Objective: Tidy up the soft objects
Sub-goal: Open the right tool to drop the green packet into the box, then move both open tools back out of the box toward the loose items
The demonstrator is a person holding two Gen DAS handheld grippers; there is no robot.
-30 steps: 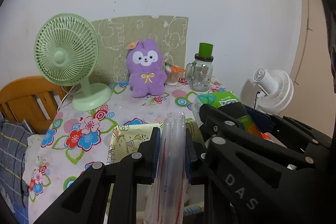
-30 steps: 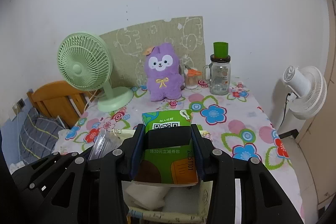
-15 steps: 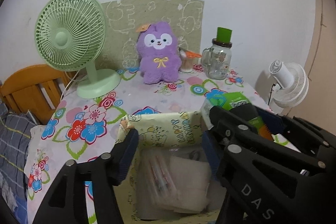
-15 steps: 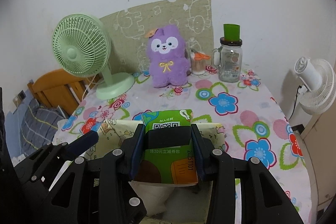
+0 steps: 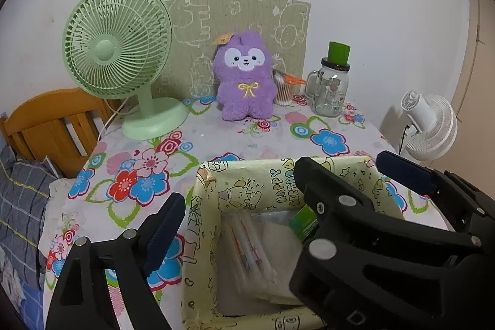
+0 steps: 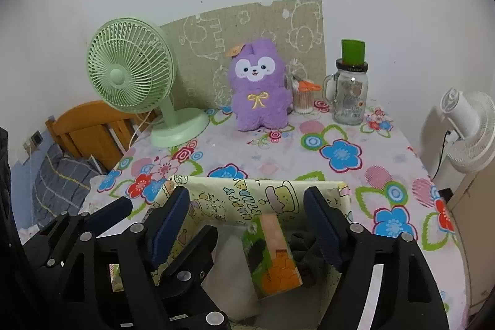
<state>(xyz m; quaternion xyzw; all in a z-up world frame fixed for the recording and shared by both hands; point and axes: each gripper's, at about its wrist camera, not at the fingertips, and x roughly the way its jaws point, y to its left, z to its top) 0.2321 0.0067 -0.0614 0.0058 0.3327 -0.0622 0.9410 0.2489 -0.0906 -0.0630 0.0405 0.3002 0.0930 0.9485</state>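
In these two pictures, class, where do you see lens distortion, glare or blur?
Left wrist view: fisheye bends the wall and leaves black corners; the clear plastic packet in the box looks smeared. Right wrist view: the same curving; a small glint sits on the glass jar.

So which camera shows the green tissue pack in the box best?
The right wrist view. There the green tissue pack lies tilted in the box, in plain sight between the open right gripper. In the left wrist view only a green corner peeks out behind the left gripper's black finger.
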